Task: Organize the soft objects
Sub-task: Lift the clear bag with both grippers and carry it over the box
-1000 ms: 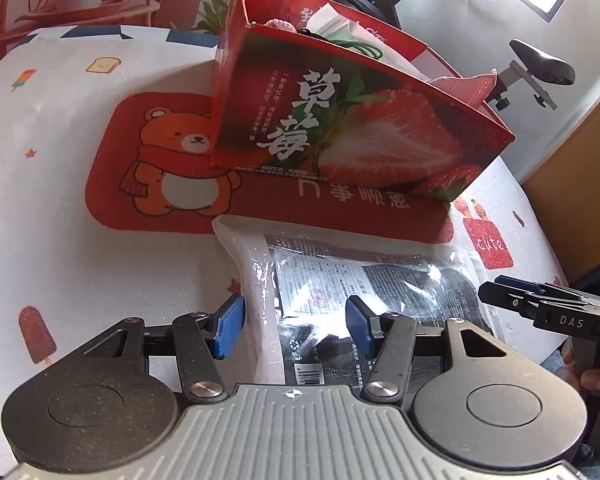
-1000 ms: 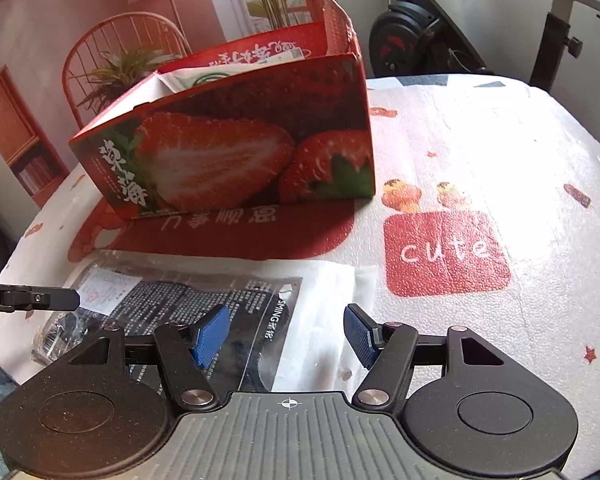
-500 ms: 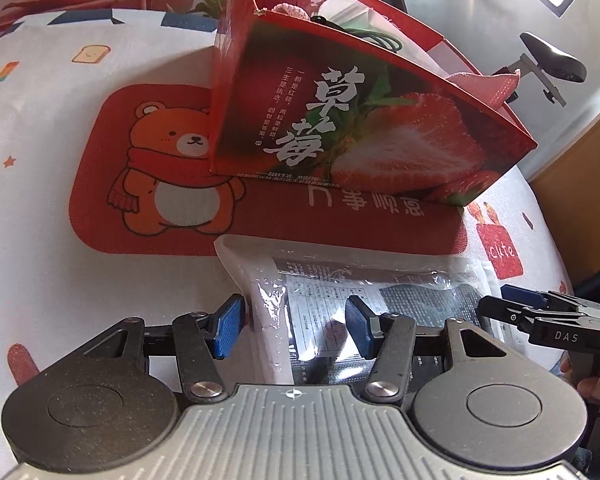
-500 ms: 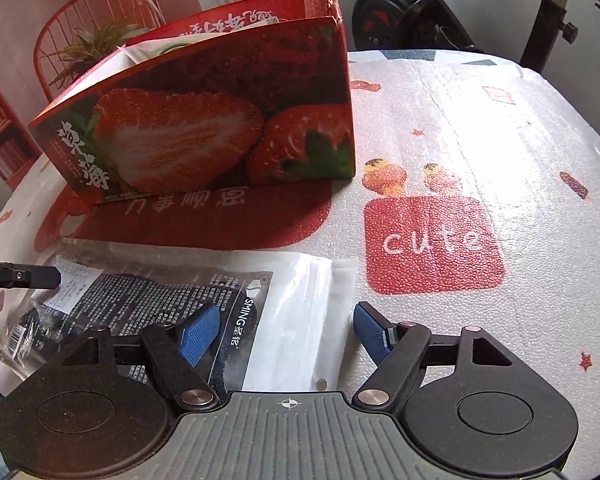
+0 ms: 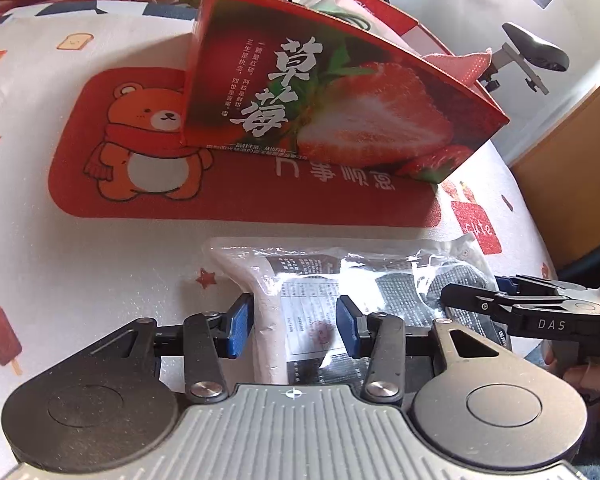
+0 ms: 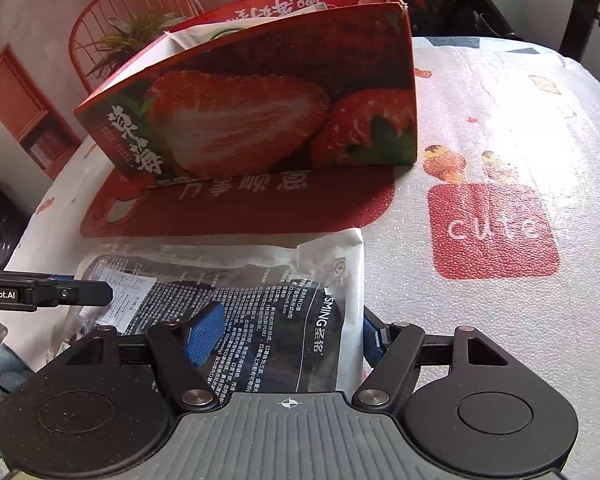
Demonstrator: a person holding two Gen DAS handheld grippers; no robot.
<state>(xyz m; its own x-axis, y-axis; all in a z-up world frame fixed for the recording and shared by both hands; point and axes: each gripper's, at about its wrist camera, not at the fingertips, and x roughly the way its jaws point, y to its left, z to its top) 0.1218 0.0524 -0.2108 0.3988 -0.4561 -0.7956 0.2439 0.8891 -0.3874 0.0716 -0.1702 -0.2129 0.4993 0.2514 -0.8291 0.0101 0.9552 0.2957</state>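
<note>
A flat clear plastic packet (image 5: 340, 280) with black print lies on the table's near edge, in front of a red strawberry box (image 5: 332, 92). It also shows in the right wrist view (image 6: 260, 292), as does the box (image 6: 260, 108). My left gripper (image 5: 296, 326) is open, its blue pads straddling the packet's left end. My right gripper (image 6: 288, 334) is open around the packet's right end, whose edge hides part of the right pad. Each gripper shows in the other's view: the right one (image 5: 500, 296), the left one (image 6: 60, 292).
The box holds a pink cloth (image 5: 456, 64) and white bags. The round table (image 6: 500, 100) has a white cartoon cover with a red bear mat (image 5: 140, 152) and a red "cute" patch (image 6: 492, 232). A chair (image 6: 132, 20) and exercise gear (image 5: 536, 52) stand beyond.
Both grippers have moved forward over the packet's ends, still open. The packet's right end has lifted and crumpled slightly between the right gripper's pads.
</note>
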